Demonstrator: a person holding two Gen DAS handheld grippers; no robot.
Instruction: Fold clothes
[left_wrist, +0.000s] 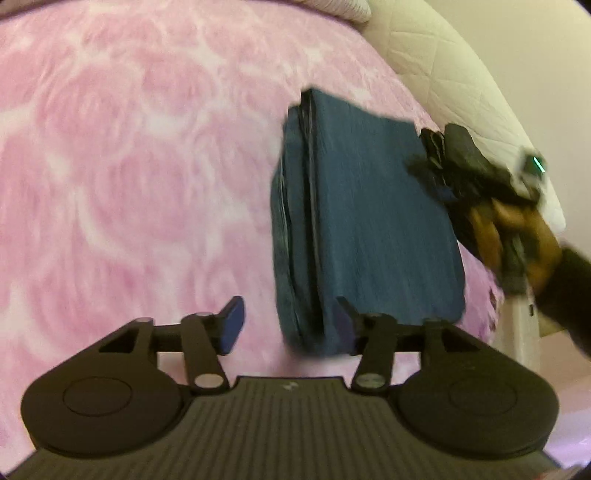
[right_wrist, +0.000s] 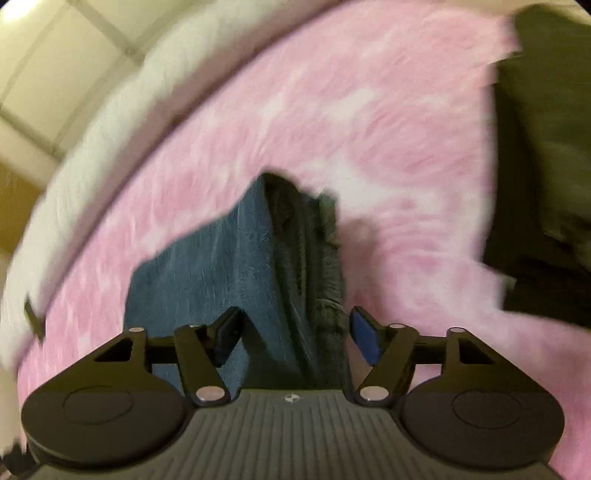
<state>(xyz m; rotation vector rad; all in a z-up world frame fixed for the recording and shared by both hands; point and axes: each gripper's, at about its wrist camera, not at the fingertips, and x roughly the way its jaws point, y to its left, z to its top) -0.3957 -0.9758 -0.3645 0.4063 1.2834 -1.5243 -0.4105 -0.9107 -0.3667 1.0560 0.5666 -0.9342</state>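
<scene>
Nearest in the left wrist view, the left gripper is seen from behind, its two blue-padded fingers spread moderately apart with nothing gripped between them; the right-hand finger overlaps the near corner of a folded pair of blue jeans, though contact cannot be judged through the blur. The jeans are laid as a neat rectangular stack on a pink blanket with a pale rose pattern, with layered folded edges shown along the stack's left side. Beyond the jeans, at the far right, the right gripper is seen held in a person's hand, with a dark sleeve behind it, blurred. Farther back, a cream quilted surface is seen past the blanket's edge. In the right wrist view, the right gripper is seen with its jaws set wide and empty, above the same folded jeans, whose folded edges run up between the fingers without being pinched. Pink blanket lies around the stack, a dark olive garment lies well apart at the right, and a white edge is seen beyond the blanket at the left
</scene>
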